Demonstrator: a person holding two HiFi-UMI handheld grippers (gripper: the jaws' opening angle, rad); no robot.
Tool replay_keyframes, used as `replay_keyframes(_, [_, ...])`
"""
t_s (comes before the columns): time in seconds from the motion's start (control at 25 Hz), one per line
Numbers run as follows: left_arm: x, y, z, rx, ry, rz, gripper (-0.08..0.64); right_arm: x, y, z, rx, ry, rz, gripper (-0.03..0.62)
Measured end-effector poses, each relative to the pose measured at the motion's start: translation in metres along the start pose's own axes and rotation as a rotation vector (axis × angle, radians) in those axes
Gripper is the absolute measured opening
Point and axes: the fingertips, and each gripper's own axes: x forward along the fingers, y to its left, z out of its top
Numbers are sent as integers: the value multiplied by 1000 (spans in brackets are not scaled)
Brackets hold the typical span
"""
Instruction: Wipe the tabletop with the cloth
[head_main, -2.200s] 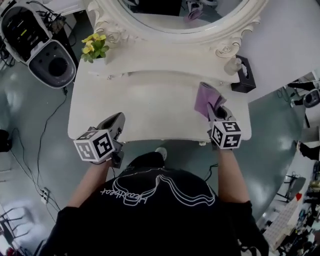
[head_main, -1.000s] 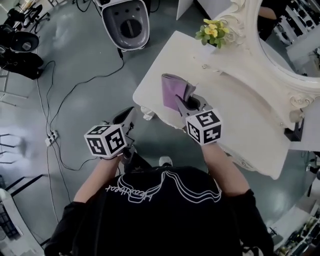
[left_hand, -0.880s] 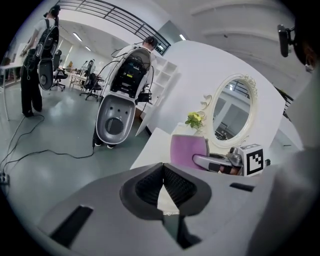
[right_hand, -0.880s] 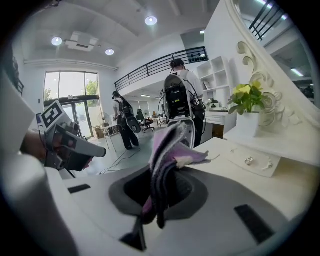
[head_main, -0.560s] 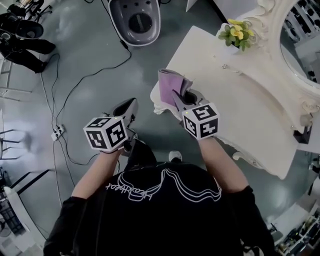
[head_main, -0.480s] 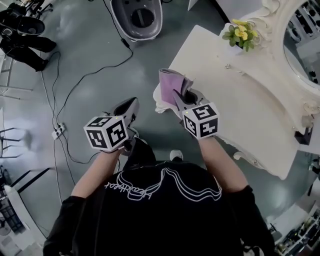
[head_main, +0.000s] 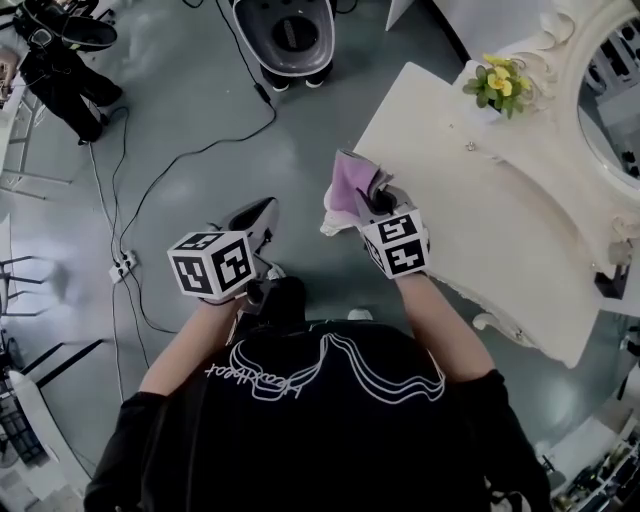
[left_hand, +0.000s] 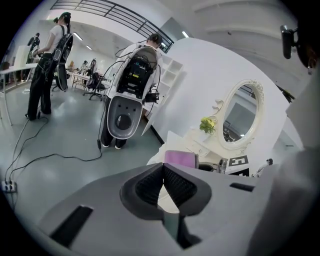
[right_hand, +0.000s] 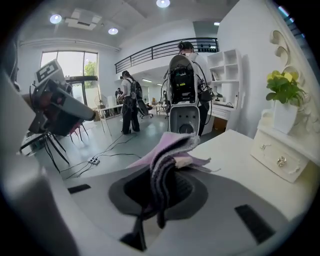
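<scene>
A folded purple cloth (head_main: 350, 187) (right_hand: 170, 150) sticks up out of my right gripper (head_main: 368, 203), whose jaws are shut on it. The cloth hangs over the near left corner of the white dressing table (head_main: 480, 230) (right_hand: 235, 155). My left gripper (head_main: 255, 222) (left_hand: 163, 176) is off the table to the left, above the grey floor, jaws shut with nothing between them. In the left gripper view the cloth (left_hand: 181, 159) and the table (left_hand: 172, 142) lie ahead to the right.
A potted yellow flower (head_main: 497, 82) (right_hand: 284, 95) stands at the table's back edge beside an ornate oval mirror (head_main: 610, 70). A grey-and-white machine (head_main: 292, 35) (left_hand: 129, 100) stands on the floor beyond the table. Cables and a power strip (head_main: 124, 266) lie on the floor. People (left_hand: 47, 60) stand farther off.
Over the last two seconds the right gripper carried the cloth from the table's right side to its left corner. The left gripper has left the table edge and now hangs over the floor.
</scene>
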Motion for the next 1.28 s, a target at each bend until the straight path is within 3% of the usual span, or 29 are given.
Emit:
replay_keyframes(0.8, [0, -2, 7, -24, -13, -7, 5, 12, -2, -16, -101, 104, -30, 55])
replay_keyframes(1.28, [6, -17, 9, -9, -20, -30, 5, -1, -16, -28, -65, 106, -62, 55])
